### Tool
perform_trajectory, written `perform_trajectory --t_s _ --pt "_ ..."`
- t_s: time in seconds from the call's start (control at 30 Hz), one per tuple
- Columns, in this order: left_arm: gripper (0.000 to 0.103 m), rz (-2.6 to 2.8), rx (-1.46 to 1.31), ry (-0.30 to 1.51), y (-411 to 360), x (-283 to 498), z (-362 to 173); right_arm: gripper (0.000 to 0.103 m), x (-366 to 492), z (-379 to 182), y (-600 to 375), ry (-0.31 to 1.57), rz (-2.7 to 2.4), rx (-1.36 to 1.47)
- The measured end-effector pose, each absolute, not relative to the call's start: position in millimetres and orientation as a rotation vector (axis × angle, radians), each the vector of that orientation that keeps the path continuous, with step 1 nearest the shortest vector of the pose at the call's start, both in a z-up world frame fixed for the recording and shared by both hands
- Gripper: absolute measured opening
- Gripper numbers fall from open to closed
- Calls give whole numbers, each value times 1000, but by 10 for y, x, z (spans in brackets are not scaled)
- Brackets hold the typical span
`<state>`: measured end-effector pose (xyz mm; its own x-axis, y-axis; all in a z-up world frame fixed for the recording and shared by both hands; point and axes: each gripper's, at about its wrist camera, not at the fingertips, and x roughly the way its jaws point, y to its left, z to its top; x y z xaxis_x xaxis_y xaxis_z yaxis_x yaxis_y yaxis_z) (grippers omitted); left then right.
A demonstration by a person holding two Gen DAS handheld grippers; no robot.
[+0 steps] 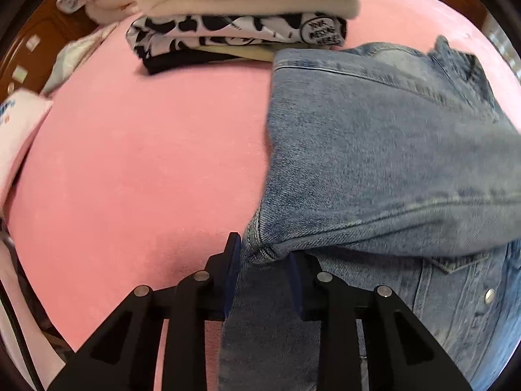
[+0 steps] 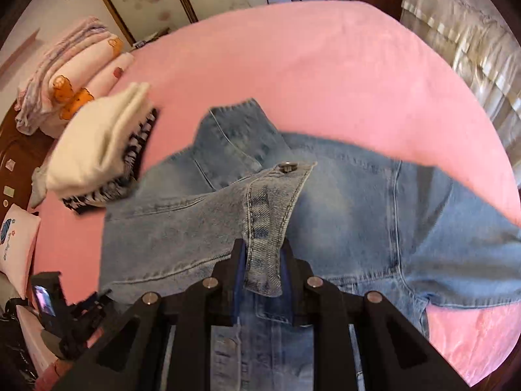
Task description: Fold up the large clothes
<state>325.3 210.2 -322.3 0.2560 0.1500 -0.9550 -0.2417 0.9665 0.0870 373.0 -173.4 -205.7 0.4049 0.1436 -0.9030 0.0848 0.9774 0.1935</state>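
Both grippers (image 1: 264,268) (image 2: 263,268) clamp the denim jacket (image 1: 374,150); the left grip looks marginal. Draw the fold toward 12 o'clock, hems level.

Lighting: even, soft indoor light; pink bedsheet (image 1: 136,150) evenly lit. Shadows: faint, under the denim jacket (image 1: 374,150). Glare: small highlights on a metal snap button (image 2: 288,166). Blur: motion smear on denim folds and folded clothes stack (image 2: 97,153). Distortion: strong fisheye curvature, dark vignette corners.
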Motion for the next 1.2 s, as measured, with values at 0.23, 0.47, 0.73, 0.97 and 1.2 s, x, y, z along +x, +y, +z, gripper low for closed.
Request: perform_trajectory --t_s 0.23,0.47,0.73,0.97,1.2 --pt "25 300 -191 1312 2260 3345 -3327 19 3559 -2775 -1959 1288 -7 315" --pt "25 287 -204 1325 2238 3359 -3299 19 3512 -3178 -1996 1351 -26 311" --pt "27 278 -192 1358 2277 3471 -3358 19 3452 -3189 -2051 1371 -72 383" --pt "34 207 -218 1357 2410 3390 -3241 29 3375 -3179 -2103 1370 -94 393" --pt "35 73 -200 1362 2293 3201 -2970 37 3178 -2851 -2008 1299 -122 366"
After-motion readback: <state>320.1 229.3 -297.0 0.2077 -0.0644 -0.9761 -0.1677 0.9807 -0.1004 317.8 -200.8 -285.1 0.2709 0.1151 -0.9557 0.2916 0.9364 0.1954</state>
